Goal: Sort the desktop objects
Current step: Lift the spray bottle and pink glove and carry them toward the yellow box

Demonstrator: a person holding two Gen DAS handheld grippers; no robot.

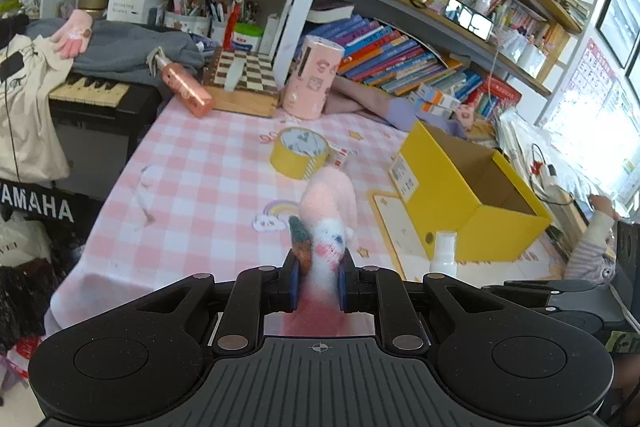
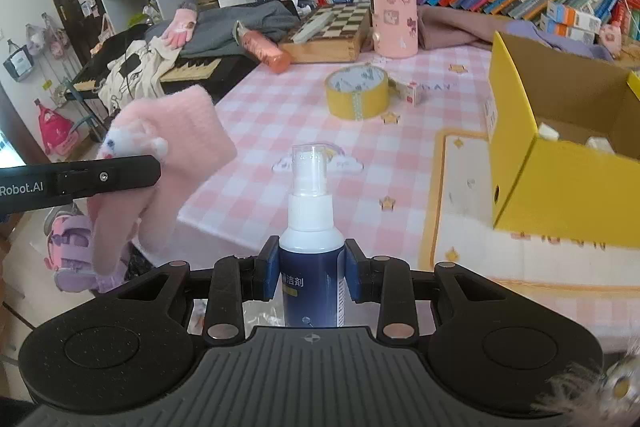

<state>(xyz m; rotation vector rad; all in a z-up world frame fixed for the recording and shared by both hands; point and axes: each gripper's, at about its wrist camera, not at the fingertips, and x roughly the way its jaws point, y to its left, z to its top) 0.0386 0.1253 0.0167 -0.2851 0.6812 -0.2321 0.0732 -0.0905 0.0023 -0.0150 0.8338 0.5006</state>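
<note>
Left gripper (image 1: 319,283) clamped on a pink glove (image 1: 330,211), fingers hidden below; right gripper (image 2: 312,269) pinching a spray bottle (image 2: 312,227), base unseen, above the checked tablecloth (image 2: 280,99); yellow box (image 2: 560,163) beside, contents partly hidden.

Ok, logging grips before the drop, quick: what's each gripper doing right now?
Left gripper: shut on the pink glove.
Right gripper: shut on the spray bottle.

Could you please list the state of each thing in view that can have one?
Left tongs: shut on the pink glove.
Right tongs: shut on the spray bottle, cap on.
Yellow box: open, small items inside.
Tape roll: lying flat on the table.
</note>
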